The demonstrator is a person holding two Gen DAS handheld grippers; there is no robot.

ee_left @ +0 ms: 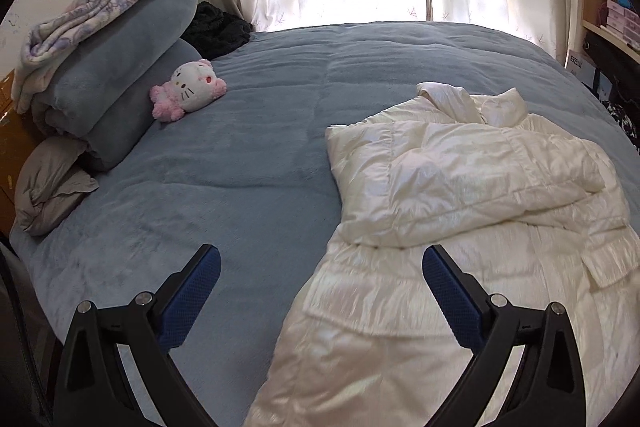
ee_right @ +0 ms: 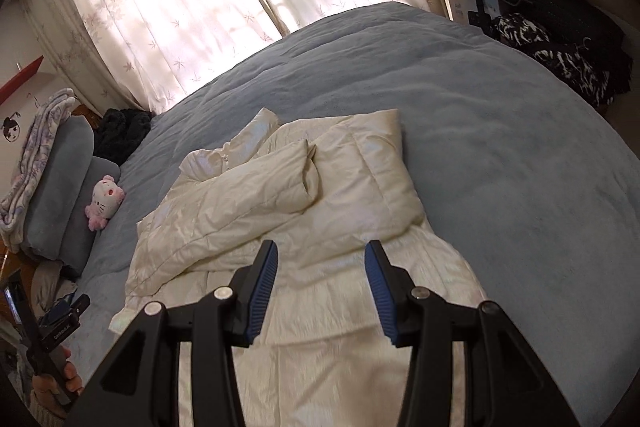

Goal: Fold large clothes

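The glossy cream quilted puffer coat (ee_right: pixel 280 211) on the blue bed (ee_right: pixel 500 147), light, puffy and probably slippery, wants gripping at its hem; left tool (ee_left: pixel 320 259) gapes wide, right tool (ee_right: pixel 320 255) stands part-open, both empty.

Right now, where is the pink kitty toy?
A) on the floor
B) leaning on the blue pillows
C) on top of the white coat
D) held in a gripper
B: the kitty toy rests against the stacked blue pillows at the head of the bed, apart from the white coat, and neither gripper holds anything.
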